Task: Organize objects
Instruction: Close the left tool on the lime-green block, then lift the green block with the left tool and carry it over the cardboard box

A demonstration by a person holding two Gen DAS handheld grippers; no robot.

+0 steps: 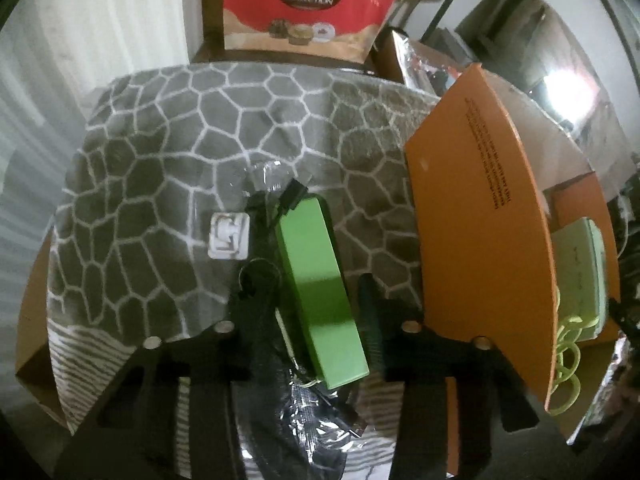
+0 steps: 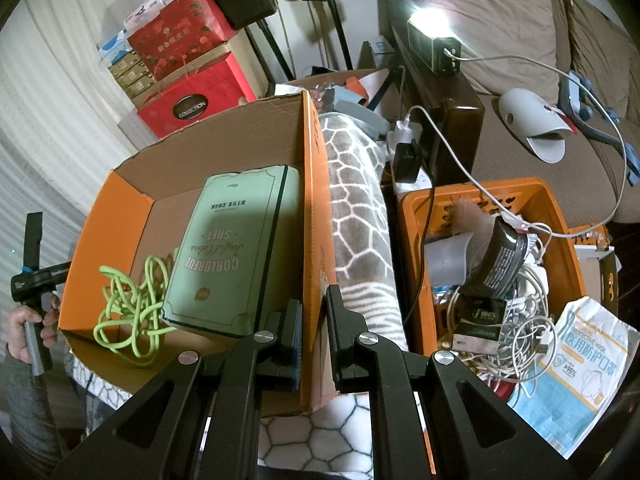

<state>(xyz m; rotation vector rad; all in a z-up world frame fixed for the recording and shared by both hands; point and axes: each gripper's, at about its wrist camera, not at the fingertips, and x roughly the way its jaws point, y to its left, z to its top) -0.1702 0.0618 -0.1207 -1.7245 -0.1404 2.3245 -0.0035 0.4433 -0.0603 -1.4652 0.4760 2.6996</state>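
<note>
The left gripper [image 1: 320, 296], low in its view, has its jaws around a green block [image 1: 320, 292] on the grey patterned blanket [image 1: 180, 140]; whether the pads press it I cannot tell. Behind, top centre, a red bag [image 1: 308, 4] reads "COLLECTION". The right gripper [image 2: 314, 332], bottom centre of its view, is clamped on the wall of the orange cardboard box [image 2: 310, 200]. Inside lie a pale green notebook [image 2: 228, 248], printed "COLORFUL" and "SOFT", and a green cord [image 2: 128, 312]. At lower right, a packet [image 2: 580, 368] reads "PROTECTIVE MASK".
</note>
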